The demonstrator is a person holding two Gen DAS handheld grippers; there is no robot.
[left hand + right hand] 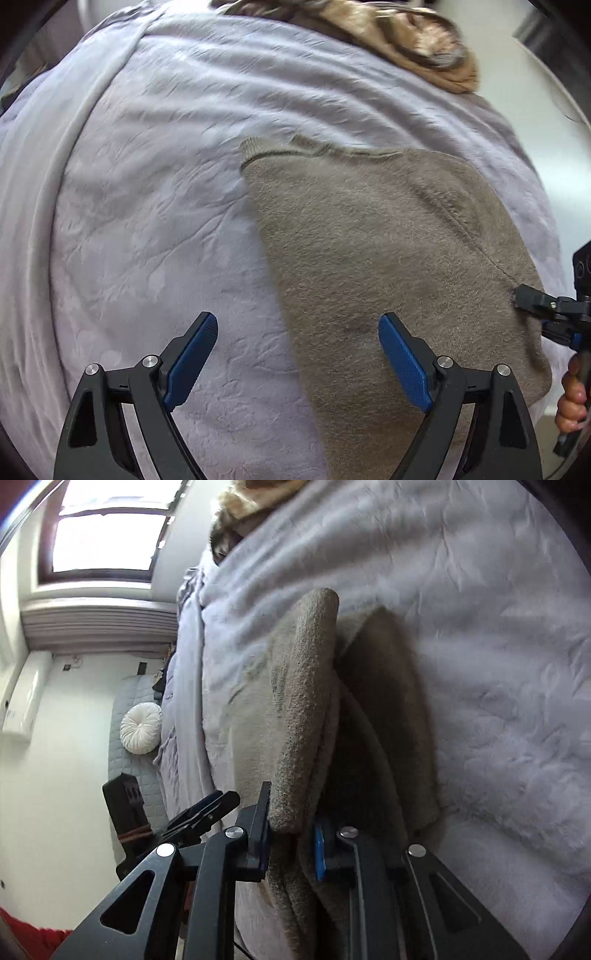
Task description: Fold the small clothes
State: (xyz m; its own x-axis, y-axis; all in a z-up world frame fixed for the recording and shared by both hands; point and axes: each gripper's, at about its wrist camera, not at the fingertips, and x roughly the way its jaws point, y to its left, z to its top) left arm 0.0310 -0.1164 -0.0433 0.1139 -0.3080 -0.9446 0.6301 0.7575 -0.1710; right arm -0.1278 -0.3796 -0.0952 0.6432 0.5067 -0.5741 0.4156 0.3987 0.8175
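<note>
Right gripper (291, 834) around taupe sweater (306, 701)

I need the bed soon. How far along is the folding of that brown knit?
Done: the brown knit garment lies partly folded on the lilac blanket. In hand: the right tongs pinch a doubled edge and lift it; the left tongs hang open above, holding nothing. Left: laying that fold down, plus the tan heap beyond.
</note>
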